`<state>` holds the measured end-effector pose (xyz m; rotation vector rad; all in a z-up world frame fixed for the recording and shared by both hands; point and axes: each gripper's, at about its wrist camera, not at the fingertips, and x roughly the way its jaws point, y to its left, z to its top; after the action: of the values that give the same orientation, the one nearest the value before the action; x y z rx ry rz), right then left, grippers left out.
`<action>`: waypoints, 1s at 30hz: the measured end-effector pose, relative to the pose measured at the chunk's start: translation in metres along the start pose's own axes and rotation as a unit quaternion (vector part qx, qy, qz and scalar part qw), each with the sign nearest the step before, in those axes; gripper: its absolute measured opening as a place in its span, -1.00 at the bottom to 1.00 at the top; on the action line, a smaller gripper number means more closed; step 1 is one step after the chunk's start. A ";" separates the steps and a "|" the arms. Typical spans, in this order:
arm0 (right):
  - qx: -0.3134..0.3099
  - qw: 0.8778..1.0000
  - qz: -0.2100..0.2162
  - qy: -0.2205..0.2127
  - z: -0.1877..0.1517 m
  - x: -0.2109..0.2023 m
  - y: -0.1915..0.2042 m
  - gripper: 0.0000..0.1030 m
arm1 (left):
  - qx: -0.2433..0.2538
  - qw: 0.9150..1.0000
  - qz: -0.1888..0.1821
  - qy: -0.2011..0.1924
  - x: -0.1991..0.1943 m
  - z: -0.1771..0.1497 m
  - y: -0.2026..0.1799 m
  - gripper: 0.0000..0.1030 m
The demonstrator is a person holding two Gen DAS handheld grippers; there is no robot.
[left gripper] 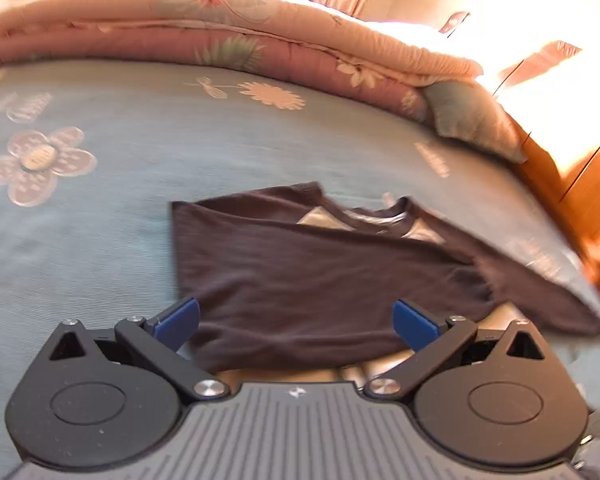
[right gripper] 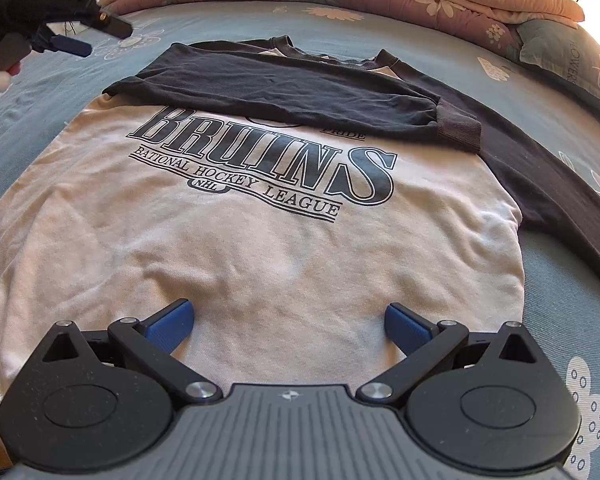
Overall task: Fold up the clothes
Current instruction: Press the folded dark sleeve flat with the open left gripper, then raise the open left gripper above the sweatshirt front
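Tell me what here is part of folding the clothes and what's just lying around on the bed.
Part of the job:
sweatshirt
its folded-over dark sleeve
left claw, open
right claw, open

Just lying about:
rolled floral quilt
pillow
wooden cabinet

A bed (right gripper: 480, 28) with a blue flowered sheet carries everything; a cream sweatshirt (right gripper: 260, 248) with dark sleeves lies flat on it just ahead of the right tongs' tips; a folded pink floral quilt (left gripper: 220, 40) lies far beyond both tongs; a pillow (left gripper: 472, 120) sits ahead to the right.
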<state>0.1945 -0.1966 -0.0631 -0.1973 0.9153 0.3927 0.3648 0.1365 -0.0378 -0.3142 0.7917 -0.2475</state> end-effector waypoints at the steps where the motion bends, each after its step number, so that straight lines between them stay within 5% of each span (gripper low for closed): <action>1: 0.000 1.000 0.000 0.000 0.000 0.000 0.000 1.00 | -0.019 1.000 -0.023 0.008 0.011 0.003 -0.001 0.99; 4: 0.000 1.000 0.002 0.001 0.000 0.000 -0.001 1.00 | -0.050 0.998 -0.030 0.038 0.043 -0.001 0.002 0.99; 7: 0.000 1.000 0.003 0.001 0.000 -0.001 -0.001 1.00 | -0.082 0.994 0.009 0.069 0.051 -0.020 0.017 0.98; 10: -0.001 1.000 0.004 0.002 0.000 -0.001 -0.001 1.00 | -0.095 0.994 -0.007 0.055 0.035 -0.032 0.027 0.98; 15: 0.001 1.000 0.004 0.002 -0.001 -0.001 -0.002 1.00 | -0.053 0.996 0.043 0.060 0.015 -0.014 0.005 0.98; 20: 0.004 1.000 0.002 -0.001 -0.002 -0.001 -0.002 1.00 | -0.027 0.999 0.034 0.029 -0.003 0.017 -0.016 0.98; 24: 0.006 1.000 0.001 -0.003 -0.003 -0.001 -0.002 1.00 | -0.064 0.997 0.019 0.027 0.021 0.038 -0.011 0.98; 30: 0.006 1.000 0.005 0.000 -0.001 0.001 -0.003 1.00 | -0.116 0.990 0.058 0.064 0.086 0.034 0.017 0.98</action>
<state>0.1953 -0.1995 -0.0645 -0.1822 0.9192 0.3955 0.4492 0.1295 -0.0775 -0.4722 0.9641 -0.0655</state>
